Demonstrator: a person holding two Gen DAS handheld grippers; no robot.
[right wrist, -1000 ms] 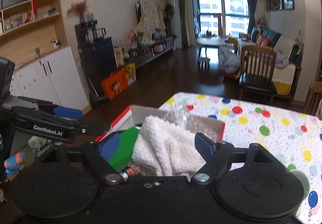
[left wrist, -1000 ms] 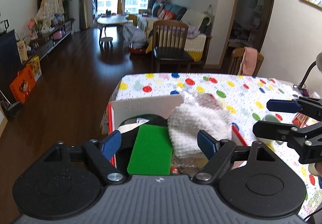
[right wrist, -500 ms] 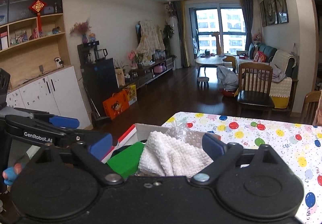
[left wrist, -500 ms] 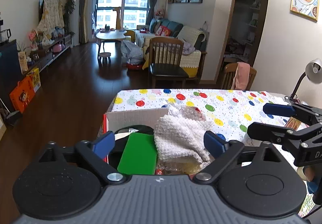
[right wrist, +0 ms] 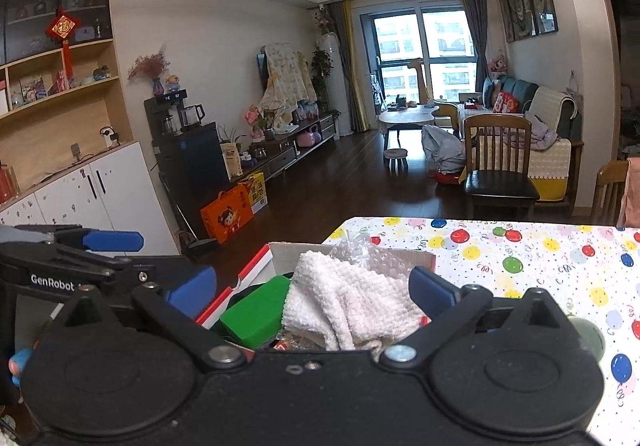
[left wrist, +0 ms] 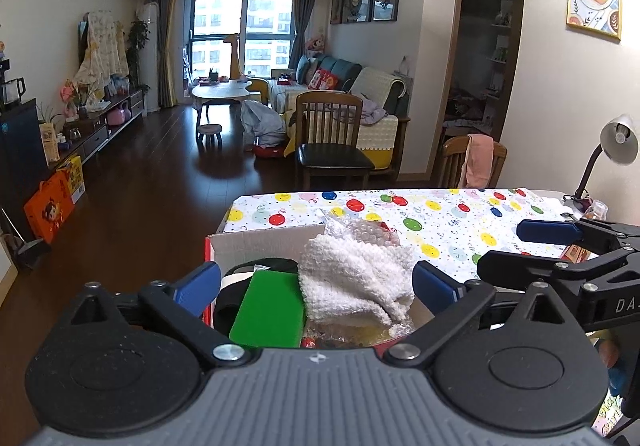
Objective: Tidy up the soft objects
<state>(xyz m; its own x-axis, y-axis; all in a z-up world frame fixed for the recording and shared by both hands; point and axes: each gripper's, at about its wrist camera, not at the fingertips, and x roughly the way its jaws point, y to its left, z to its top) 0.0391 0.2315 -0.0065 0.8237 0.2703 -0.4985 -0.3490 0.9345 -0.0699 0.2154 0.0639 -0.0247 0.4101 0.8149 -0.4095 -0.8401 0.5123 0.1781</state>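
Left wrist: cardboard box holds white towel; green block.

The near part of the cardboard box is hidden behind the body of the left tool in the left wrist view, and behind the right tool in the right wrist view, so its front wall and floor cannot be seen. The white towel covers most of the bubble wrap. A dark round thing behind the green block is too covered to identify. Small red items beneath the towel are too small to tell. The tabletop runs out at the right picture edge.
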